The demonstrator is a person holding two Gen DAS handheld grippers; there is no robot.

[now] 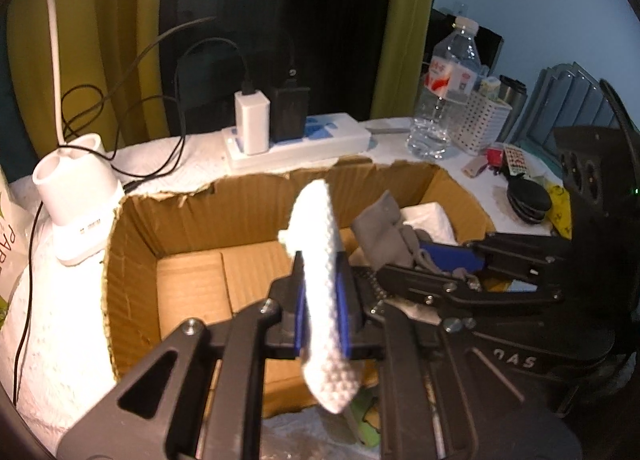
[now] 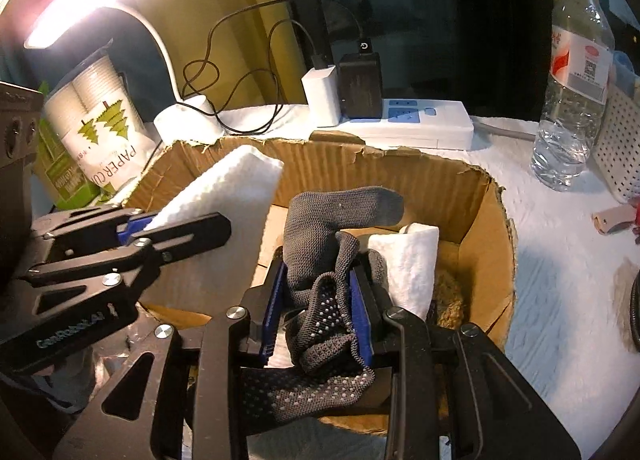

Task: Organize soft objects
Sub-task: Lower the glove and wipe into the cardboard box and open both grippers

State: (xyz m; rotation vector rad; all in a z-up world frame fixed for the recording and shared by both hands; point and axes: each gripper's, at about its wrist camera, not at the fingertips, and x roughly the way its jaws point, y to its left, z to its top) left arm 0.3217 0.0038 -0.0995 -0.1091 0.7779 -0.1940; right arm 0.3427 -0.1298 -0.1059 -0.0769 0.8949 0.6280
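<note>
My left gripper (image 1: 322, 300) is shut on a white textured cloth (image 1: 320, 284), held upright over the near side of an open cardboard box (image 1: 192, 220). It also shows in the right wrist view (image 2: 136, 232) with the white cloth (image 2: 224, 196) above the box's left part. My right gripper (image 2: 318, 308) is shut on a grey sock with white grip dots (image 2: 328, 260), held over the box (image 2: 488, 228). In the left wrist view the right gripper (image 1: 452, 260) and the grey sock (image 1: 380, 232) sit at the box's right side. A folded white cloth (image 2: 412, 264) lies inside the box.
A white power strip (image 1: 304, 140) with chargers and cables sits behind the box. A water bottle (image 1: 444, 92) and perforated white basket (image 1: 480, 120) stand at the right. A lamp base (image 1: 76, 196) and paper-cup pack (image 2: 96, 128) stand at the left. White padding covers the table.
</note>
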